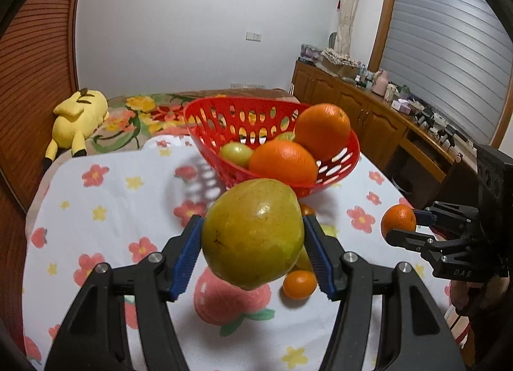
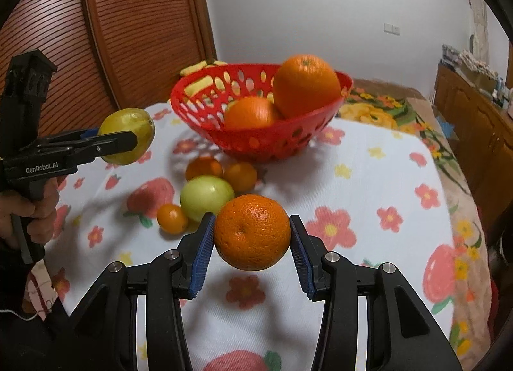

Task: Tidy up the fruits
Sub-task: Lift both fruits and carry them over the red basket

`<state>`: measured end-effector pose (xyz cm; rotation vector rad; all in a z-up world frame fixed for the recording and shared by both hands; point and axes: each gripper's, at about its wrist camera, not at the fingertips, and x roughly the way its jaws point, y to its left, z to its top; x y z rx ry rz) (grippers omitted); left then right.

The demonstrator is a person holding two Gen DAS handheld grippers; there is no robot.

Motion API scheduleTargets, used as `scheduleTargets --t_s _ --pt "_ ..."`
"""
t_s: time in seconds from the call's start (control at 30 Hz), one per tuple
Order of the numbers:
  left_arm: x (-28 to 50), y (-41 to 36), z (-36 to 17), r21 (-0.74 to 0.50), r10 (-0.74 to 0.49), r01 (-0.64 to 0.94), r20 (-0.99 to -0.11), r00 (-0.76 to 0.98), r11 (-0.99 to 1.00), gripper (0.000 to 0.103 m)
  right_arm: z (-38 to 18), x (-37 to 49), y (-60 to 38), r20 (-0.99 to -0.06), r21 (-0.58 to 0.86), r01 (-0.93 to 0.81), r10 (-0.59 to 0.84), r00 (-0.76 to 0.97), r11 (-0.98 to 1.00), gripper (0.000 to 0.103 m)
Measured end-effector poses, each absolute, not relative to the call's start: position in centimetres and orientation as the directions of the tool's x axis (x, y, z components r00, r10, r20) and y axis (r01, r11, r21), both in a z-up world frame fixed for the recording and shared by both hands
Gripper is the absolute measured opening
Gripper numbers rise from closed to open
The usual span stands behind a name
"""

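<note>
My left gripper is shut on a yellow-green pear and holds it above the table, in front of the red basket. My right gripper is shut on an orange, also held above the table. The basket holds two large oranges and green fruit. On the cloth before the basket lie a green apple and three small oranges. The left gripper with the pear shows at the left in the right wrist view.
The table has a white floral cloth. A yellow plush toy lies on the bed behind it. A wooden sideboard with clutter stands at the right, a wooden slatted wall at the left.
</note>
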<state>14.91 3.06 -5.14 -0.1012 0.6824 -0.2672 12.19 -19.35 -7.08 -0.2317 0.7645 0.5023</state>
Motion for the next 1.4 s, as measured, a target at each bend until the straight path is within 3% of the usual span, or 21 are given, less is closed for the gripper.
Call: scheduleTargets --t_s 0.8,1.4 --pt "19.1 1.6 -2.2 -0.135 -0.259 0.223 -0.581 0.772 0.965 0.061 -2.2 15.0 -17.3 -0.656 -0.042 -0.548 0.391 0.645 0.835 0.046" --pt "23.1 -0.1 -3.4 -0.12 -0.268 0.248 -0.609 0.746 0.961 0.061 -2.6 18.4 -16.2 -0.664 -0.024 -0.578 0.419 0.62 0.816 0.046"
